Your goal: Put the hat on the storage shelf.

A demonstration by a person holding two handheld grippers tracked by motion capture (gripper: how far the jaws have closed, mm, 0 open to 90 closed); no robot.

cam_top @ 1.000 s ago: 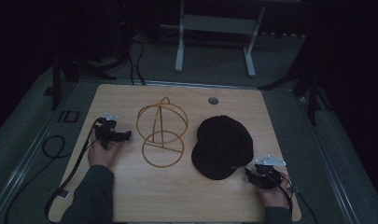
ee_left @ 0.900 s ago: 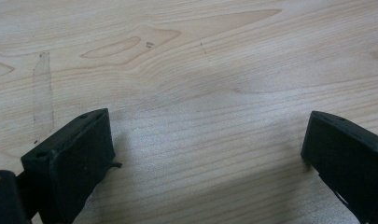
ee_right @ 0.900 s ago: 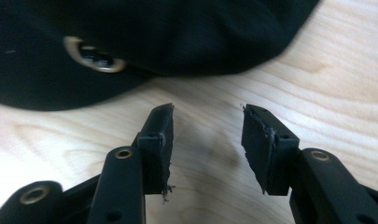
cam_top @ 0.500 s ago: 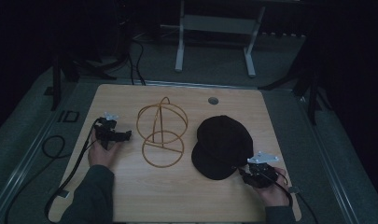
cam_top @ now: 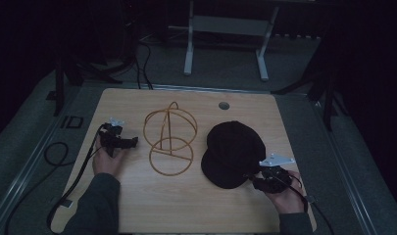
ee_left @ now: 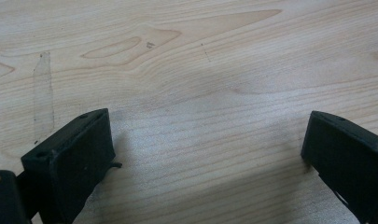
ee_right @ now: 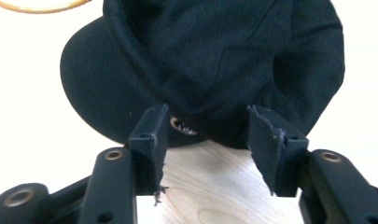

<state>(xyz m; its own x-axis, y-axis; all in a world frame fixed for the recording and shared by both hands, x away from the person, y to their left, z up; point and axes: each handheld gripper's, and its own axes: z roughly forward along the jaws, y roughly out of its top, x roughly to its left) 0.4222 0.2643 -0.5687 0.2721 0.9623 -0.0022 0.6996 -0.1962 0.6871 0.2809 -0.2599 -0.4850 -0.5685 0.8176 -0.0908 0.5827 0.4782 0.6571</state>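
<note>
The black cap (cam_top: 235,152) lies at 4 o'clock on the counter (cam_top: 196,210), just right of the wire stand (cam_top: 170,138). The right claw (ee_right: 207,135) has just been opening, its jaws parted around the cap's rear rim without pinching it. The left claw (ee_left: 207,154) gapes empty over bare wood. Closing shallowly could slip off the soft fabric; the counter's right edge at 3 o'clock is close, with open room at 6 o'clock.

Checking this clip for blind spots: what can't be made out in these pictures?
- Cap: right gripper view; top edge crops the crown, and whether the fingers touch it is unclear.
- Wire stand: same view, only an arc at the top edge.
- Small emblem on the cap: too small to read.
- Left gripper: high view, dim; jaw gap unreadable there.
</note>
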